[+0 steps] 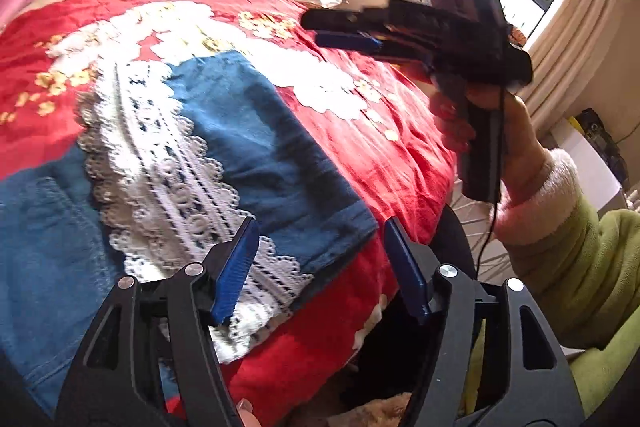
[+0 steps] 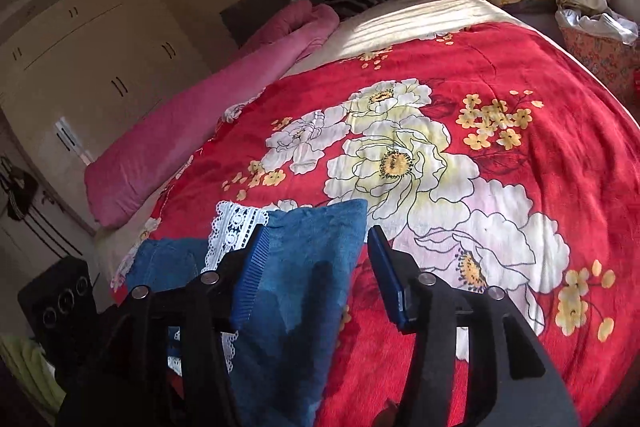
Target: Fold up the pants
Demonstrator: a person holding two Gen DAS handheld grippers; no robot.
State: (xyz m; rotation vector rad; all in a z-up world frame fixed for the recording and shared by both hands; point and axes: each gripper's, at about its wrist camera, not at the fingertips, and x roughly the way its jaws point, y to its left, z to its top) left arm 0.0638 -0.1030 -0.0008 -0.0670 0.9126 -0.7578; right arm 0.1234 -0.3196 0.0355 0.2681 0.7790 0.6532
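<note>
Two grippers are in my hands above the bed, and neither has hold of anything. My left gripper (image 1: 320,267) has its blue pads spread apart, with nothing pressed between them. Under its gap lie the pants (image 1: 256,139), blue denim with a broad strip of white lace (image 1: 160,163) running along them. They are spread flat on the red flowered blanket (image 1: 380,147), close to its near edge. The left pad hangs over the lace, while the right pad hangs past the edge of the denim, over red blanket.

My right gripper (image 1: 344,31) shows in the left view too, lifted clear of the bed and well apart from the pants, its fingers parted and empty. My right hand (image 1: 496,131) grips its handle, in a pink cuff and green sleeve (image 1: 580,259).

From the right camera, the pants (image 2: 304,267) lie below and between the open pads (image 2: 248,283), reaching to the lower left. A pink pillow (image 2: 192,123) lies along the far left side of the bed.
</note>
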